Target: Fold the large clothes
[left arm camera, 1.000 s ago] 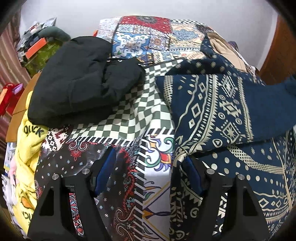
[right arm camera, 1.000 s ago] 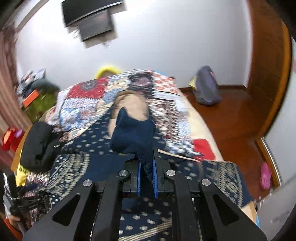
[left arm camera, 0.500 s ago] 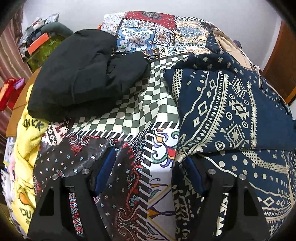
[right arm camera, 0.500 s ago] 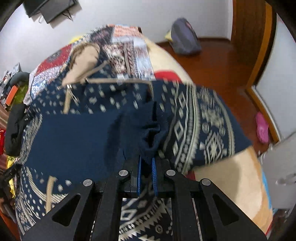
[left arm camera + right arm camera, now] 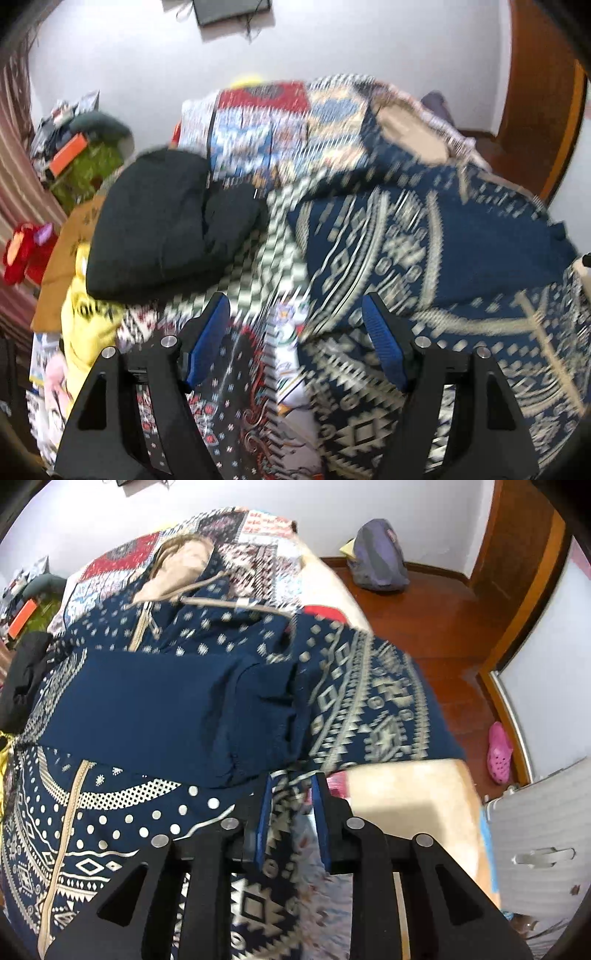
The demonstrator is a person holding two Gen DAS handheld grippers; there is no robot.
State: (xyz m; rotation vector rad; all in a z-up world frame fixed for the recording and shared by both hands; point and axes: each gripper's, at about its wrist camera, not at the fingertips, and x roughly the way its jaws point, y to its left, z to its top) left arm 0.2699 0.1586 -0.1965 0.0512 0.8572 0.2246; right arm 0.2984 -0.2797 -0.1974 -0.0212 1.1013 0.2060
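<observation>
On the patchwork bedspread (image 5: 258, 535) lay the navy patterned hoodie (image 5: 155, 709), one sleeve folded across it. Beside it, the right gripper (image 5: 291, 812) had just been opening, nothing pinched. Only the left view showed the black garment (image 5: 162, 218); the left gripper (image 5: 295, 325) stood wide, empty.

A plain white wall (image 5: 351, 55) backs the room, with a dark flat screen (image 5: 231, 9) mounted high on it. A bed under a patchwork bedspread (image 5: 258, 542) fills the middle. Right of it lies a reddish-brown wooden floor (image 5: 424, 602), where a grey-purple backpack (image 5: 378, 555) leans at the skirting and a pink clog (image 5: 499, 753) lies near a wooden door frame (image 5: 517, 627). Striped curtains (image 5: 18, 177) hang at the left beside a cluttered shelf (image 5: 70, 136).
</observation>
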